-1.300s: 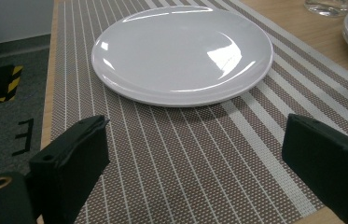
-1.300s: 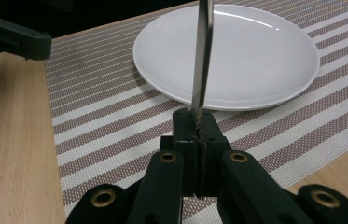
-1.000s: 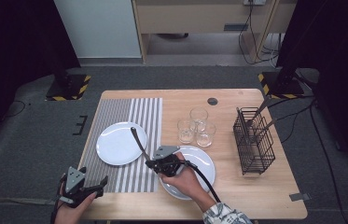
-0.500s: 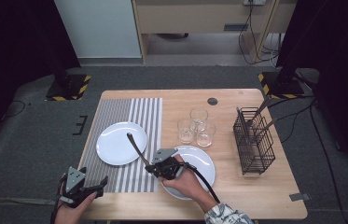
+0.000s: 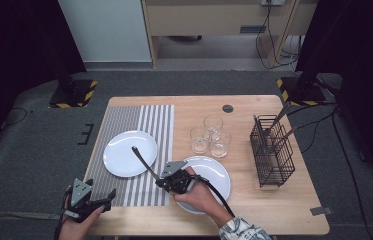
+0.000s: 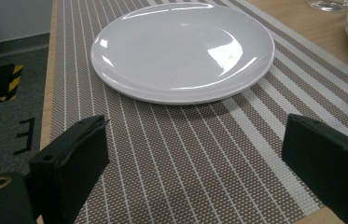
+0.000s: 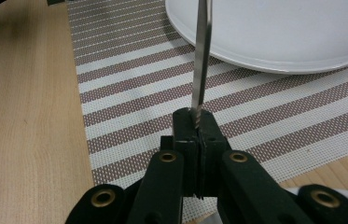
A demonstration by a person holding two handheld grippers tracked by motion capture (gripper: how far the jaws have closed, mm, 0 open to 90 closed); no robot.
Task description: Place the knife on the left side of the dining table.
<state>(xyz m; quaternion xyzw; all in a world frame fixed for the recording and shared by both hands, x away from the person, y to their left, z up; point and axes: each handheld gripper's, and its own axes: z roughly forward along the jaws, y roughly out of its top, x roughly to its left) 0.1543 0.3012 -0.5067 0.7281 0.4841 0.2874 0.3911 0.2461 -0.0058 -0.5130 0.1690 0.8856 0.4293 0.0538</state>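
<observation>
The right gripper (image 5: 161, 182) is sitting near the front edge of the desk (image 5: 254, 210), about midway along it, with its jaws pressed tight together on the end of a knife (image 5: 144, 161); in the right gripper view the knife (image 7: 202, 60) is rising straight out from between the closed jaws, its thin metal edge facing the camera, and is crossing over the near rim of the plate (image 7: 283, 32) beyond it. From the high view the knife is slanting up and away from the gripper toward the far left, its tip hanging over the near right part of the plate (image 5: 124, 152) that is lying on the striped mat (image 5: 139, 117). The mat is covering the left part of the desk, running from the far edge to the front edge. The hand (image 5: 196, 192) carrying the right gripper is resting over a second plate (image 5: 214, 172), which is lying on bare wood just right of the mat. The left gripper (image 5: 108, 196) is hovering at the front left corner of the desk, at the mat's near corner, its jaws standing wide apart with nothing between them; in the left gripper view they are framing the mat (image 6: 185, 158) and the plate (image 6: 181, 49) ahead. Three glasses (image 5: 210, 136) are standing grouped near the middle of the desk, and a wire rack (image 5: 271, 150) is standing toward the right edge
</observation>
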